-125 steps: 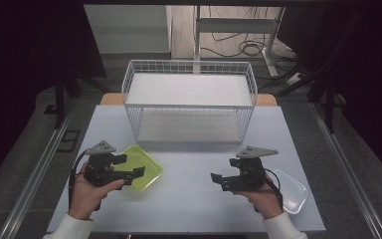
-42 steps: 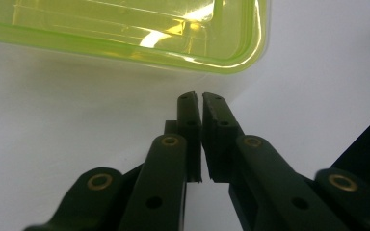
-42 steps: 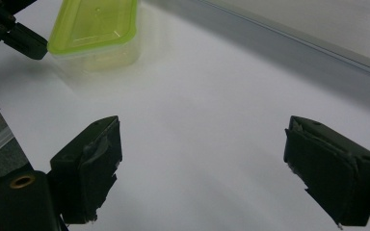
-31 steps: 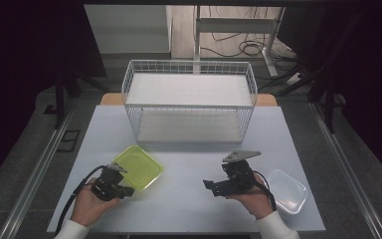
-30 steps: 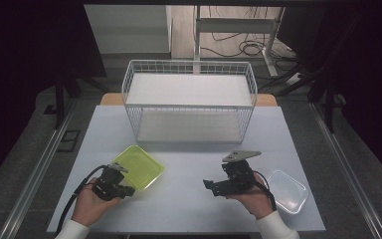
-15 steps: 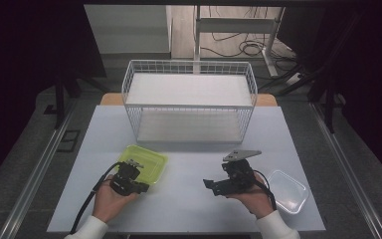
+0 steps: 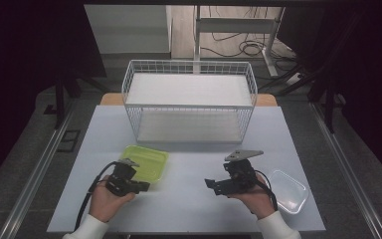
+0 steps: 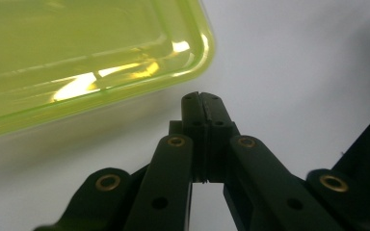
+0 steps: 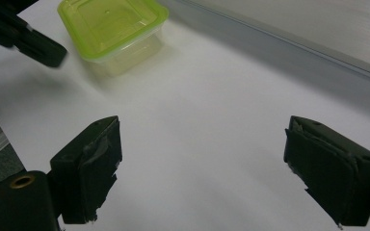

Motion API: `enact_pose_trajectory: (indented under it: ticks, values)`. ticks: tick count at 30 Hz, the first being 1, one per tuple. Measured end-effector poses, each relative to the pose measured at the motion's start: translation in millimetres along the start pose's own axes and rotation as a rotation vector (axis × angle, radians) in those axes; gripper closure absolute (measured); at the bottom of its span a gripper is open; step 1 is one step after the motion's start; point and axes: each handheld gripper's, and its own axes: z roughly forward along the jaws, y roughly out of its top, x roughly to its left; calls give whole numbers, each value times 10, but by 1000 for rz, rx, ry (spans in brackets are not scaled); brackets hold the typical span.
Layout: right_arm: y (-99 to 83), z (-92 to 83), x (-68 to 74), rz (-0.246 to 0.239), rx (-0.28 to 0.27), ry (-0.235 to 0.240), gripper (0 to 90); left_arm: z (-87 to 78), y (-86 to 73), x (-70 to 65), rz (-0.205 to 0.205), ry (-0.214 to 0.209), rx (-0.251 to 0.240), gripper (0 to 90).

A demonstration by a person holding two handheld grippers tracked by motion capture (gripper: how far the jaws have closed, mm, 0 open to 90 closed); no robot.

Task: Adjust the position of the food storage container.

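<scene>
My left gripper (image 8: 203, 103): fingers pressed together, holding nothing.
Green box (image 8: 77, 62): just past my left fingertips, not touching.
My right gripper (image 9: 202, 173): fingers wide apart, bare table (image 9: 207, 120) between them.
Clear box (image 7: 288, 191): beside my right hand.

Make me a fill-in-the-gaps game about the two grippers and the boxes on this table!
1. The left gripper has its jaws ____.
2. The right gripper has its jaws ____.
3. The lid on the box by the left gripper is ____ in colour.
4. The wire basket holds ____ boxes.

Missing words: shut; open; green; no
</scene>
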Motion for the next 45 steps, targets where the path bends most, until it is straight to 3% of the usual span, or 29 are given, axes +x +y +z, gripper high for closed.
enact_pose_trajectory:
  ticks: [2, 6, 7, 9, 10, 11, 12, 14, 16, 18, 22, 25, 34, 45]
  values:
    - [7, -10, 4, 0, -6, -3, 130, -218, 15, 137, -19, 35, -51, 900]
    - [18, -11, 11, 3, -9, -3, 130, -377, 49, 294, -44, 84, -95, 900]
    - [27, -5, 19, 5, -9, -4, 130, -443, 83, 409, -51, 133, -103, 900]
    - [35, 0, 22, 6, -8, -5, 130, -474, 123, 571, -73, 172, -99, 900]
    - [35, 0, 22, 6, -8, -5, 130, -474, 123, 571, -73, 172, -99, 900]
    - [41, 7, 27, 10, -9, -8, 130, -467, 160, 749, -97, 209, -90, 900]
    - [41, 7, 27, 10, -9, -8, 130, -467, 160, 749, -97, 209, -90, 900]
    - [39, 7, 33, 3, -10, -1, 129, -408, 197, 965, -104, 243, -70, 900]
    - [32, 14, 32, 0, -9, -1, 129, -362, 216, 1047, -106, 259, -54, 900]
    - [28, 15, 31, -1, -8, 2, 129, -338, 227, 1072, -101, 258, -41, 900]
    - [16, 13, 17, 4, -7, -2, 129, -190, 259, 1132, -83, 242, 37, 900]
    - [8, 8, 15, 5, -5, -6, 129, -145, 262, 1124, -76, 229, 50, 900]
    - [13, -11, 11, 14, -13, -17, 123, -104, 249, 1074, -65, 222, 52, 900]
    - [32, -8, 33, 15, -16, -12, 123, -13, 258, 899, -41, 184, 31, 900]
